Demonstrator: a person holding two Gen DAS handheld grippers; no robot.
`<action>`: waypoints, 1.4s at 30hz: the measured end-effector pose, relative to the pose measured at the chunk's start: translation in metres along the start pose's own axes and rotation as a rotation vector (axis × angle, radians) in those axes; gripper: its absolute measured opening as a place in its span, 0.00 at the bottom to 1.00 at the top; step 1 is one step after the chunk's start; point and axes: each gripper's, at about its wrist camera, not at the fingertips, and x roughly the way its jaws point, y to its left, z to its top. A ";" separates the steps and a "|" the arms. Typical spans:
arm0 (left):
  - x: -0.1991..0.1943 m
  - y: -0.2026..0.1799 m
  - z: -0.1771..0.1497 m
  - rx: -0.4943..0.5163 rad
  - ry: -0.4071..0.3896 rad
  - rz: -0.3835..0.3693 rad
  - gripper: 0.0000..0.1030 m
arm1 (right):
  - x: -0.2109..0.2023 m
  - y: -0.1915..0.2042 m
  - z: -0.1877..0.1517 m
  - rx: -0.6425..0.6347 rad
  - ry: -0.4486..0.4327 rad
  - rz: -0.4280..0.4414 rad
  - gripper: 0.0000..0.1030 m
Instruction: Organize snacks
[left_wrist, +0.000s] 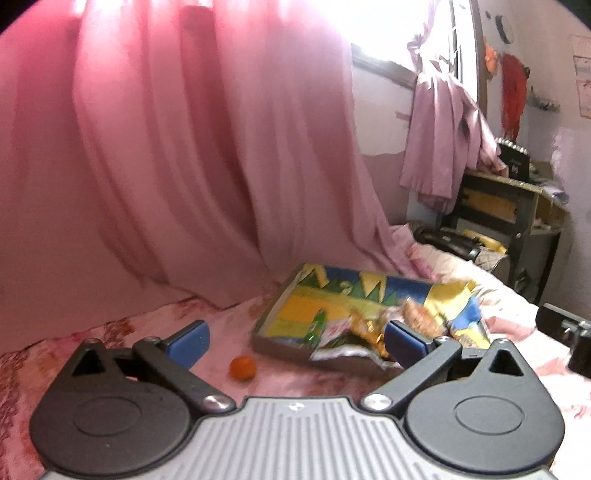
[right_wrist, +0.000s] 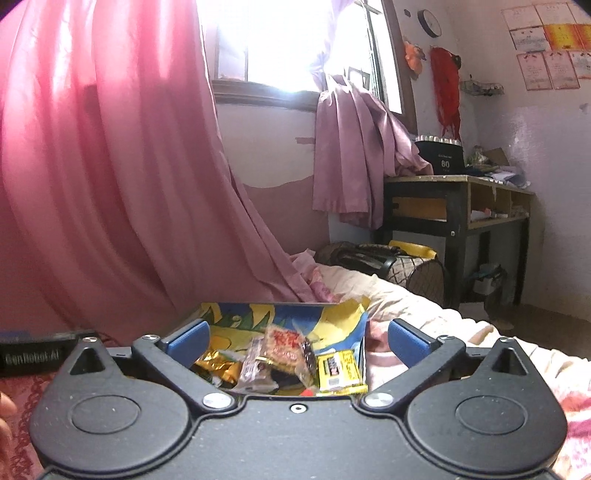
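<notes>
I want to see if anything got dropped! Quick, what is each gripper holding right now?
Left gripper: jaws wide open, holding nothing.
Right gripper: jaws wide open, holding nothing.

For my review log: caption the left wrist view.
Open left claw above bedsheet, facing snack-filled tray; orange ball outside.

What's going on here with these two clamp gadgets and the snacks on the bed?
A person is tidying snacks with a handheld gripper in each hand. Both the left gripper and the right gripper are open and hold nothing. Several snack packets already lie in the colourful tray on the bed. A small orange ball sits on the bed beside the tray, not in it.
</notes>
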 end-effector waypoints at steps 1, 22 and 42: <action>-0.003 0.002 -0.003 0.000 0.005 0.010 1.00 | -0.003 0.000 -0.001 0.006 0.005 0.004 0.99; -0.049 0.026 -0.040 0.048 0.073 0.097 1.00 | -0.054 0.001 -0.033 0.053 0.131 0.015 0.99; -0.054 0.049 -0.063 -0.026 0.218 0.248 1.00 | -0.059 0.005 -0.051 0.057 0.230 0.030 0.99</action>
